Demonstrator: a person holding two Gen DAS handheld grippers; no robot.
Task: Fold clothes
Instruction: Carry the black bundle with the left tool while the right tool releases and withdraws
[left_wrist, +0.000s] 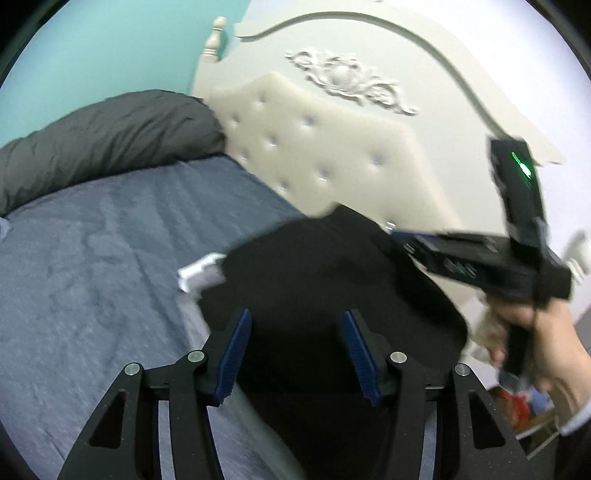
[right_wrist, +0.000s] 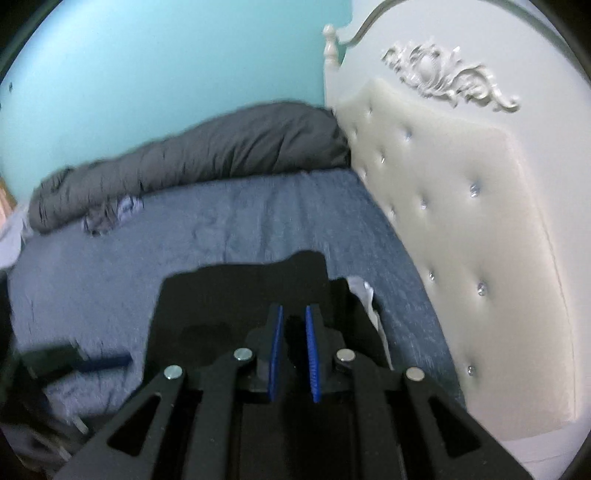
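Observation:
A black garment (left_wrist: 325, 280) hangs lifted above the blue bed, with a white piece (left_wrist: 201, 271) showing at its left edge. My left gripper (left_wrist: 297, 314) is open, its blue pads wide apart in front of the cloth, gripping nothing. My right gripper (right_wrist: 294, 308) is nearly closed, its pads a narrow gap apart with the black garment (right_wrist: 236, 302) between and below them, so it holds the cloth. In the left wrist view the right gripper's fingers (left_wrist: 402, 240) meet the cloth's upper right edge, a hand on its handle.
A blue bedspread (left_wrist: 103, 258) covers the bed. A rolled grey duvet (right_wrist: 207, 155) lies along the teal wall. The white tufted headboard (right_wrist: 461, 206) stands to the right. Clutter (left_wrist: 517, 402) sits low at the right, off the bed.

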